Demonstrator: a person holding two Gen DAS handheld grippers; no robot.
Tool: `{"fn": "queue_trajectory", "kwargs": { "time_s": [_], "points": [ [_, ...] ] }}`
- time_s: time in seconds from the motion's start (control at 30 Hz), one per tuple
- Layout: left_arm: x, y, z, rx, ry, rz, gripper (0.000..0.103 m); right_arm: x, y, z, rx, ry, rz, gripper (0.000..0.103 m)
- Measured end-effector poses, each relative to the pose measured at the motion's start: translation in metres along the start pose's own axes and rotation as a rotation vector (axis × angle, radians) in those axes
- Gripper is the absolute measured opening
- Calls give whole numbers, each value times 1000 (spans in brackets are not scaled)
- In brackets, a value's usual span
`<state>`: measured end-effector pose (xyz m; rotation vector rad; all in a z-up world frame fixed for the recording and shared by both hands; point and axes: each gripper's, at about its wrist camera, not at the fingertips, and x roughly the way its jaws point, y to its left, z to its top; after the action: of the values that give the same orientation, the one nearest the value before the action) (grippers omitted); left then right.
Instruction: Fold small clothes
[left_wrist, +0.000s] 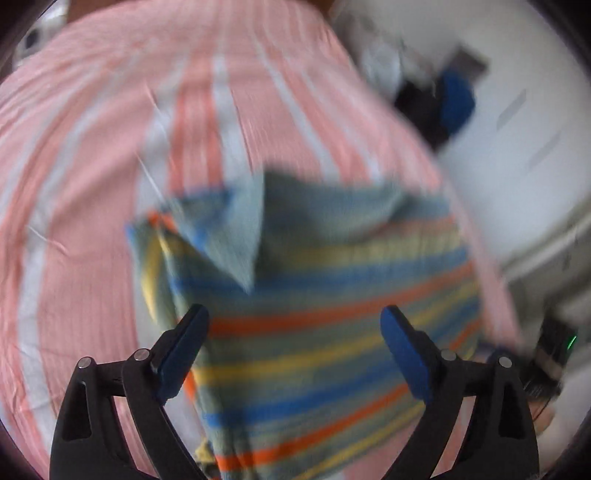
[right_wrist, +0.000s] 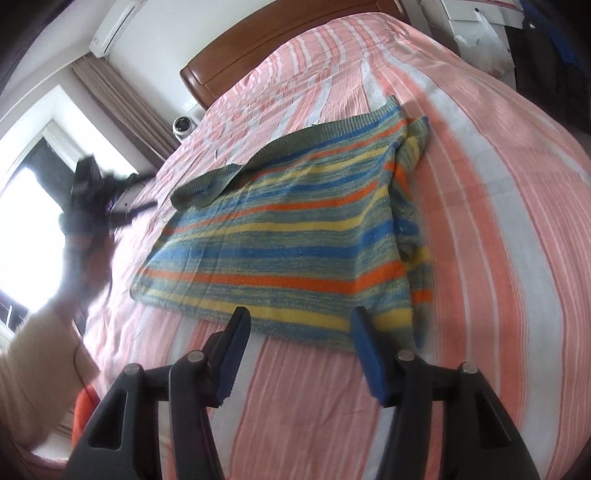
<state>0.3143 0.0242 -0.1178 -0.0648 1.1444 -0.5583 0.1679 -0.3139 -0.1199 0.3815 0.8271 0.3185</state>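
The right gripper (right_wrist: 295, 332) hangs with its two blue pads apart and nothing between them, just short of the near hem of one striped sweater (right_wrist: 280, 236). The left gripper (left_wrist: 295, 328) also stands wide apart and empty, tilted down over the same sweater (left_wrist: 314, 325), its view blurred. That single sweater lies flat on the pink-striped bedspread (right_wrist: 498, 221), one sleeve (right_wrist: 410, 158) folded along its right side and its green collar (right_wrist: 221, 177) at the far end. Beyond the sweater stands one wooden headboard (right_wrist: 229, 70). Left of the sweater, one cream sleeve (right_wrist: 37, 354) reaches in, and one small round camera (right_wrist: 183, 125) sits beside the bed.
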Motion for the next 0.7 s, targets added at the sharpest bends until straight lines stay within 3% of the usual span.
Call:
{"fn": "queue_trajectory", "kwargs": {
  "time_s": [0.07,0.2,0.3,0.4,0.47,0.57,0.7],
  "points": [
    [13,-11,-2,86,55,87,86,1,1,-2,5,9,-9,56],
    [12,-1,32,-10,13,71,88,-5,7,-8,-7,12,-18,56],
    [0,21,59,-144,-132,127,88,-4,7,-13,0,25,-25,56],
    [-30,45,69,-316,-311,86,91,-4,5,-17,16,26,-30,56],
    [-45,53,58,-363,-365,46,94,-6,5,-18,15,24,-28,56],
    [-57,45,29,-285,-340,77,94,-11,14,-18,-11,8,-11,56],
    [-41,22,3,-171,-228,172,94,-15,23,-9,-44,-42,-12,56]
  ]
}}
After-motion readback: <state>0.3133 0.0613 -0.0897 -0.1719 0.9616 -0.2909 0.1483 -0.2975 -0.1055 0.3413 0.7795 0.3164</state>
